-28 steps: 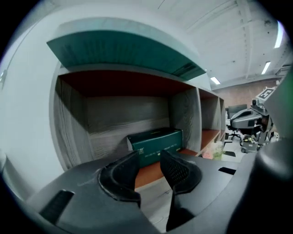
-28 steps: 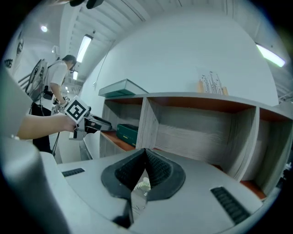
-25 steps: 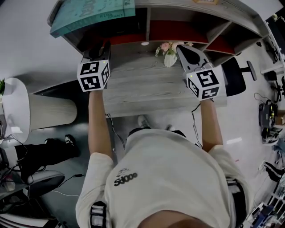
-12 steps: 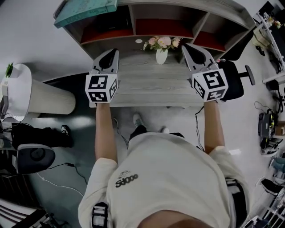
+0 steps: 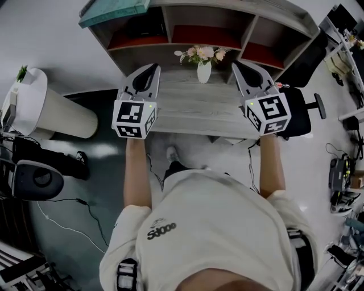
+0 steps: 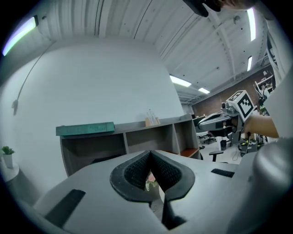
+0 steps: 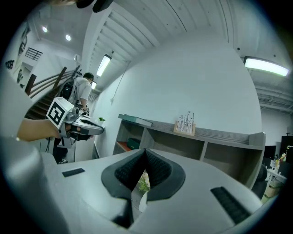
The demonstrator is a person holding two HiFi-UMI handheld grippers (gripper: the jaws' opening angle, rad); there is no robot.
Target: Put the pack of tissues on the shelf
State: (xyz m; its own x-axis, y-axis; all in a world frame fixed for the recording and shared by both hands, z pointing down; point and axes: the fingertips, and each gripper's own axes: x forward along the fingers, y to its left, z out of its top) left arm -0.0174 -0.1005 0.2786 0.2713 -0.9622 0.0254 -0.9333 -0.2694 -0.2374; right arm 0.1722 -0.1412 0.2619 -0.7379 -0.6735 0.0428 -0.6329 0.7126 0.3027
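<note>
A dark green pack point(image 7: 133, 143), likely the tissues, lies in the left compartment of the grey shelf point(image 7: 151, 132); in the head view that compartment point(image 5: 142, 25) is too dark to show it. My left gripper point(image 5: 152, 68) hovers over the wooden desk point(image 5: 193, 108), in front of that compartment, shut with nothing between its fingers. In its own view the left gripper point(image 6: 150, 153) points at the shelf point(image 6: 123, 137). My right gripper point(image 5: 236, 65) is level with it on the desk's right side; its own view shows the right gripper point(image 7: 145, 151) shut and empty.
A white vase of pink flowers point(image 5: 203, 59) stands between the grippers at the back of the desk. A flat teal box point(image 5: 114, 8) lies on the shelf's top left, a small wooden holder point(image 7: 184, 124) further right. A white column point(image 5: 51, 111) stands left, an office chair point(image 5: 304, 108) right.
The left gripper has come back out of the shelf's left compartment and now sits over the desk. The right gripper has stayed roughly where it was.
</note>
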